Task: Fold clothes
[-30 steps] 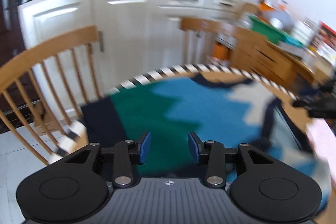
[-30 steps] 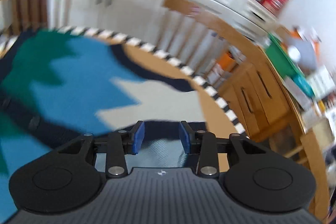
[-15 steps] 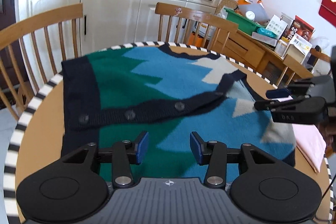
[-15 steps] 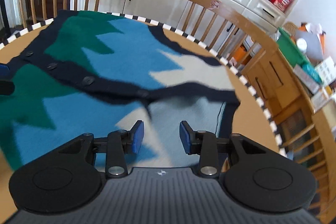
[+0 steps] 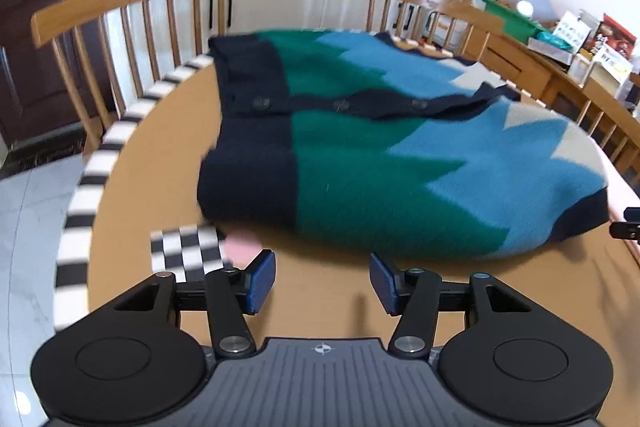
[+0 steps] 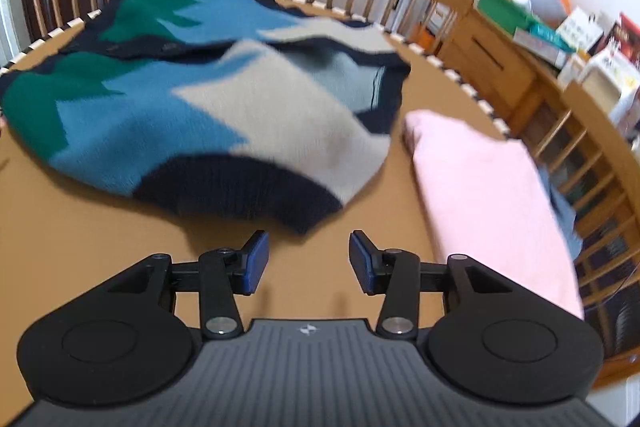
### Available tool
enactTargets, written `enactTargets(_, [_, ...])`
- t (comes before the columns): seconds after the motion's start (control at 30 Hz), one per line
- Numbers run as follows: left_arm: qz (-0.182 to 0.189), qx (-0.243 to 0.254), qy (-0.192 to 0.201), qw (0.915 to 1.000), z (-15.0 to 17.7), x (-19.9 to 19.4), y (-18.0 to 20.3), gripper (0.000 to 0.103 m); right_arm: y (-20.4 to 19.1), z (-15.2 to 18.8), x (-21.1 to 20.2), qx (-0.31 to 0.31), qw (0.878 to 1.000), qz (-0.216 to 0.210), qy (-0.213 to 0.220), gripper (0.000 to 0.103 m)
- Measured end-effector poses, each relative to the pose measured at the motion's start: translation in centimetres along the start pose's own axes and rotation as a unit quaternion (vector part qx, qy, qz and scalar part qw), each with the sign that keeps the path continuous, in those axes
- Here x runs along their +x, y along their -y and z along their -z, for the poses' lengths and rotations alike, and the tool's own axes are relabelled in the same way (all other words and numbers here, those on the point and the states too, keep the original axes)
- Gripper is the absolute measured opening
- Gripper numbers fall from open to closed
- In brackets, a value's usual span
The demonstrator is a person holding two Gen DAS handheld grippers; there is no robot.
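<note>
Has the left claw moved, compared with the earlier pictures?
Yes. The left claw has drawn back toward the near table edge: earlier it hung over the cardigan, now it is over bare table, empty, jaws opening.

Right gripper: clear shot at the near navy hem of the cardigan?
Probably yes. The right gripper faces the cardigan hem across bare table, jaws opening, nothing between them; the pink garment lies off to the side.

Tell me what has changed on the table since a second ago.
Both grippers have drawn back toward the near table edge: the cardigan now lies ahead of the left gripper and right gripper instead of under them. Both sets of jaws are opening, with nothing between them. The cardigan stays spread on the table, the pink folded garment beside it.
</note>
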State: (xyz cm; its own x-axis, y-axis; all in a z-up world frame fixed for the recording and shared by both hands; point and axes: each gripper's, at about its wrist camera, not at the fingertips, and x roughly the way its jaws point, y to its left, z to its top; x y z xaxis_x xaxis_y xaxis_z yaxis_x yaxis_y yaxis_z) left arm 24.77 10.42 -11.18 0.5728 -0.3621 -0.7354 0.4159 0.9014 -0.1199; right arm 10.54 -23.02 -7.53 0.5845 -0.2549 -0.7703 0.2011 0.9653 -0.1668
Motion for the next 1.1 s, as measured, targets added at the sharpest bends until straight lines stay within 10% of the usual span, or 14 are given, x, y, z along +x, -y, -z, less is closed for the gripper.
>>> enactTargets(0.27, [-0.075,0.077,0.044,0.9932,-1.2,4.0,3.4,0.06,-1.8,-1.4,4.2,-0.003,0.998,0.055,0.023,0.047])
enactTargets(0.37, [-0.066,0.054,0.063,0.9944,-2.8,4.5,3.2,0.018,-0.6,-2.8,3.2,0.039,0.998,0.029,0.049,0.042])
enactTargets(0.53, [-0.061,0.013,0.123,0.9904,-5.5,2.6,2.2,0.008,1.2,-4.8,1.1,0.06,0.994,0.033,0.087,0.042])
enactTargets(0.8, [-0.048,-0.012,0.097,0.994,-8.7,3.4,0.3,0.04,4.8,-7.5,2.3,0.131,0.988,0.026,0.073,0.046])
enactTargets(1.1, [0.012,0.004,0.063,0.9979,-5.5,2.4,-2.4,0.061,6.5,-7.4,3.8,0.172,0.984,-0.003,0.036,0.012])
